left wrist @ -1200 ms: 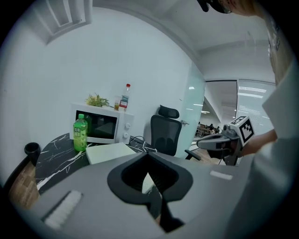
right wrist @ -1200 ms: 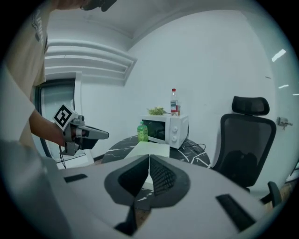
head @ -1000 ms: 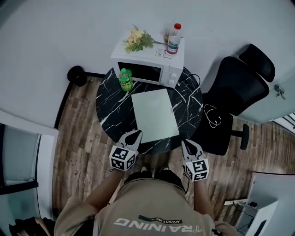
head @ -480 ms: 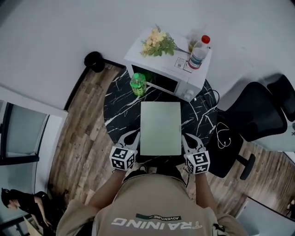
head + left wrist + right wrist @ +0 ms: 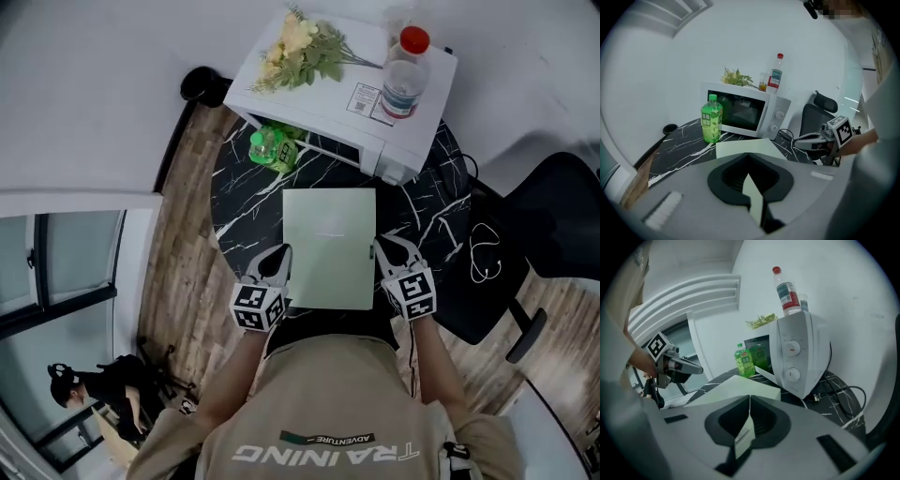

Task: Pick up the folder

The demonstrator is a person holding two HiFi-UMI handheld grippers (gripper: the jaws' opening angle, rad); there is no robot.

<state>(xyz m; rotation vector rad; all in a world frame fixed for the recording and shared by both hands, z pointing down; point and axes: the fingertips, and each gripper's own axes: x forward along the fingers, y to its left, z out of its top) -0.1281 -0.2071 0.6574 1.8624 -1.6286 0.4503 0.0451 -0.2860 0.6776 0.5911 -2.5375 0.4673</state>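
Observation:
The pale green folder [image 5: 328,246] lies flat on the round black marble table [image 5: 239,211], in front of the microwave. My left gripper [image 5: 283,252] is shut and empty, just off the folder's left edge near its front corner. On the other side my right gripper [image 5: 381,244] is also shut and empty, beside the right edge. The left gripper view shows the folder [image 5: 745,147] ahead of the jaws and the right gripper [image 5: 812,137] across it. The right gripper view shows the folder [image 5: 733,386] and the left gripper [image 5: 691,368] beyond it.
A white microwave [image 5: 347,94] at the table's back carries flowers [image 5: 302,49] and a water bottle [image 5: 403,66]. A green bottle [image 5: 274,148] stands left of its door. A black office chair [image 5: 553,225] with a cable is at the right. A person [image 5: 80,384] is at lower left.
Both grippers have moved forward from the table's near edge and now flank the folder's front half. Their jaws stayed shut. The head view has swung closer over the table.

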